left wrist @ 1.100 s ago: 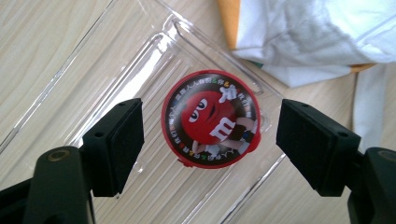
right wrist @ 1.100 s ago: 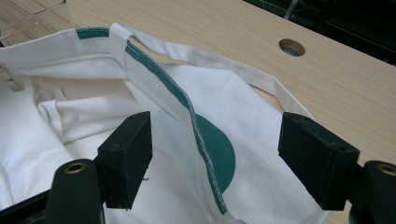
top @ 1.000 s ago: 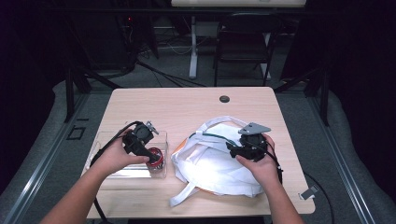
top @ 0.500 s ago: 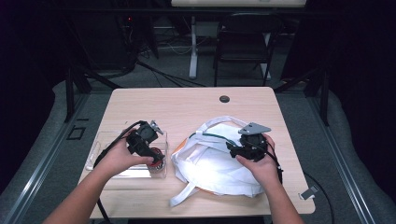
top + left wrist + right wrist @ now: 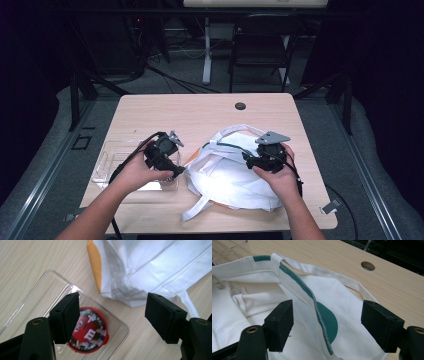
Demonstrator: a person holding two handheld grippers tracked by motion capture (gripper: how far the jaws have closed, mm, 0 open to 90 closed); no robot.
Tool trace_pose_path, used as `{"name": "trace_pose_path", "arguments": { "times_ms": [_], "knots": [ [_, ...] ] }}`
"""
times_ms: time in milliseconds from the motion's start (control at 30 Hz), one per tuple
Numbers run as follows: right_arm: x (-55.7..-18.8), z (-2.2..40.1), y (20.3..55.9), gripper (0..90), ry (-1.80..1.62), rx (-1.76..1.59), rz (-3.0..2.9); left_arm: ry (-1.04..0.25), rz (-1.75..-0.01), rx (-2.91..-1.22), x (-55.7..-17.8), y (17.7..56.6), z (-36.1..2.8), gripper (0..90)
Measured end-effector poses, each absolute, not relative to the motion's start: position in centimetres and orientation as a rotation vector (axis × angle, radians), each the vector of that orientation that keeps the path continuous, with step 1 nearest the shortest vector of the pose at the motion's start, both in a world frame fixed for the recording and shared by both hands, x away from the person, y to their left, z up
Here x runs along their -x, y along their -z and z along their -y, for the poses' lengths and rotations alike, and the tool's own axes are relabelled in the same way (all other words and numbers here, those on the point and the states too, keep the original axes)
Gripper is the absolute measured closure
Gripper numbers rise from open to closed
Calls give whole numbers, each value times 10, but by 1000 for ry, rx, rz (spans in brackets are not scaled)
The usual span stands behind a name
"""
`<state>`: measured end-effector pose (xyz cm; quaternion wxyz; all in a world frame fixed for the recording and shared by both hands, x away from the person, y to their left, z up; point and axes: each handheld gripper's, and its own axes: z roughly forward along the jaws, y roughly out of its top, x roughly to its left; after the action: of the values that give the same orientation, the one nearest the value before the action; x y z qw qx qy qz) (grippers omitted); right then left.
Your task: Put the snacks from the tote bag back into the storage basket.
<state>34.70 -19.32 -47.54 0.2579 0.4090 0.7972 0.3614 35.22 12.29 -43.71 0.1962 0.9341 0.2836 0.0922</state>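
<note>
A white cloth bag (image 5: 235, 175) with a green trim (image 5: 297, 280) and a green round mark lies crumpled right of the table's middle; an orange edge (image 5: 95, 265) peeks out of its near corner. A red M&M's tub (image 5: 88, 331) lies in a clear plastic tray (image 5: 107, 165) at the left. My left gripper (image 5: 112, 315) hovers over the tray's corner beside the bag. Its jaws have just been closing a little, stand wide apart and have nothing between them. My right gripper (image 5: 327, 325) is open just above the bag's mouth, the trimmed hem running between its jaws without touching the pads.
A round cable hole (image 5: 240, 106) sits near the table's far edge. The bag's long handle (image 5: 342, 280) loops across the wood behind it, and another strap (image 5: 197, 207) trails toward the front edge. A chair (image 5: 260, 45) stands beyond the table.
My left gripper has moved right, from over the tray's middle to its corner by the bag. The right gripper and the bag have stayed put.
</note>
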Motion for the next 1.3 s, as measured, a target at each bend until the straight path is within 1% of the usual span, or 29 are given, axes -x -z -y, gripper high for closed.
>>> {"name": "trace_pose_path", "arguments": {
  "times_ms": [367, 700, 1067, 1300],
  "knots": [
    [-346, 193, 474, 259, -979, -1103, -2168, -242, -742, -2613, -343, 448, -103, 294],
    [-346, 192, 474, 259, -980, -1100, -2170, -239, -757, -2565, -331, 456, -99, 315],
    [-345, 190, 475, 259, -983, -1095, -2166, -282, -756, -2549, -320, 470, -98, 328],
    [-345, 189, 476, 261, -975, -1087, -2176, -267, -783, -2517, -315, 482, -97, 338]
  ]
}}
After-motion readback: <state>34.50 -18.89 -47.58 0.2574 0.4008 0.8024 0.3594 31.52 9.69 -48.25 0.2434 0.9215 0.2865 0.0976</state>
